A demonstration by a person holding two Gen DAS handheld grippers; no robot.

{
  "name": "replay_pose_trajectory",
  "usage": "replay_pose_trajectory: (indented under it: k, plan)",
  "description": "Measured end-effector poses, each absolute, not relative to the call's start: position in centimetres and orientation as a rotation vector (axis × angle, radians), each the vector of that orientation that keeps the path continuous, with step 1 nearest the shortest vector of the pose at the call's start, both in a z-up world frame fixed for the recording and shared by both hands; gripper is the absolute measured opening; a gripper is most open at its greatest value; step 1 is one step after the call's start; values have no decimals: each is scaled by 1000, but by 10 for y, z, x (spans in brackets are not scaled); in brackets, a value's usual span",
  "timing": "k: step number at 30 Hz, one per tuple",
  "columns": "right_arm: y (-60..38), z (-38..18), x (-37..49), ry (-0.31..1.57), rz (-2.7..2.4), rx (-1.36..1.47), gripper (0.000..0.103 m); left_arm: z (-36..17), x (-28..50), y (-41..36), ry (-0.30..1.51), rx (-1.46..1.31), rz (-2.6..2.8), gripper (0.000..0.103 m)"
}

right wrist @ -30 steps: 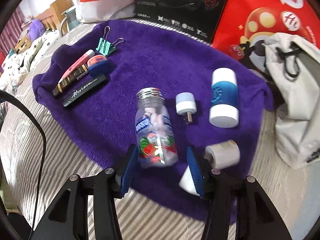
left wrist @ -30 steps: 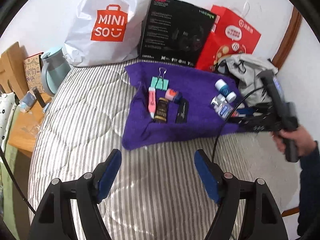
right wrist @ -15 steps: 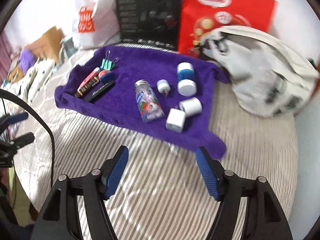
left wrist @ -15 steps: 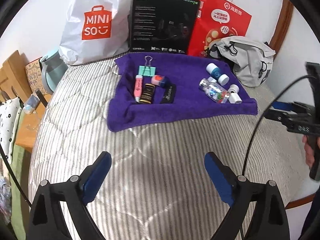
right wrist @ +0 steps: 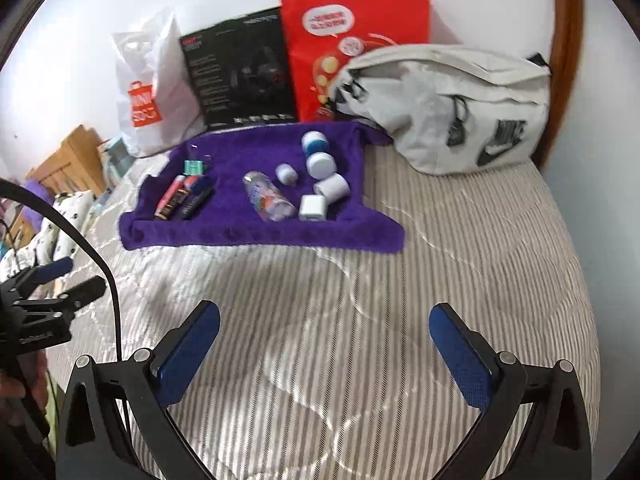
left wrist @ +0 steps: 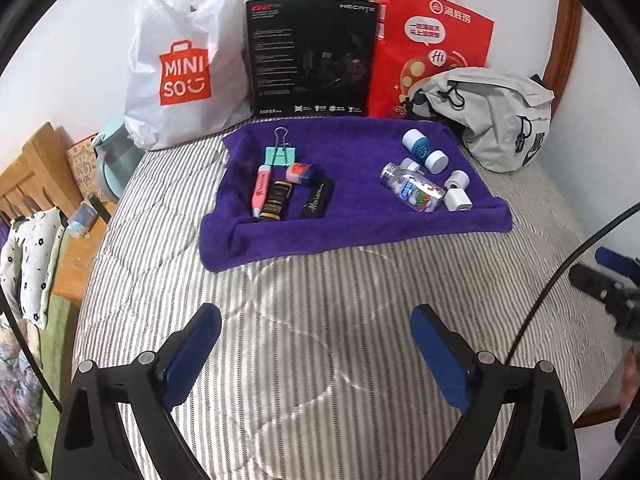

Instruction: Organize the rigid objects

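A purple towel [left wrist: 352, 222] [right wrist: 224, 236] lies on the striped mattress. On its left side sit a green binder clip [left wrist: 279, 154], a pink tube [left wrist: 260, 190], a dark tube [left wrist: 276, 200], a small red-and-blue box [left wrist: 300, 172] and a black stick [left wrist: 318, 200]. On its right side lie a clear candy bottle [left wrist: 414, 192] [right wrist: 268, 196], a blue-and-white bottle [left wrist: 422, 150], a white charger cube [right wrist: 313, 208] and small white caps. My left gripper [left wrist: 316, 354] and my right gripper [right wrist: 324, 350] are open and empty, hanging over bare mattress well short of the towel.
Against the wall stand a white Miniso bag [left wrist: 180, 76], a black box [left wrist: 310, 56] and a red paper bag [left wrist: 432, 40]. A grey sling bag [left wrist: 500, 120] lies at the right. A wooden stand with a teal kettle [left wrist: 108, 160] is left of the bed.
The right gripper let go of the candy bottle, opened wide and drew back from the towel. The left gripper also pulled back and opened wider.
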State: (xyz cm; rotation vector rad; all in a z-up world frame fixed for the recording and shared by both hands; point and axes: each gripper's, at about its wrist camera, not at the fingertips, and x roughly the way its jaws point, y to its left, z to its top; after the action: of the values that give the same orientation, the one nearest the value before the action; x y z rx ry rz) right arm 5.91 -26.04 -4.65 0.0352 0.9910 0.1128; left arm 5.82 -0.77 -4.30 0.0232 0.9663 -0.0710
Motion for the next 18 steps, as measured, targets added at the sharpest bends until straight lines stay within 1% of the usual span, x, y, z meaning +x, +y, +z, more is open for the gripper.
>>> replay_pose_trajectory:
  k: [10,18]
  plan:
    - [-269,-42,46,992,75,53,103,-21,54,-19,939,3,-64,96]
    - [-269,-37,41,985,58,32,103,-15,48,-27,925,28,-55,96]
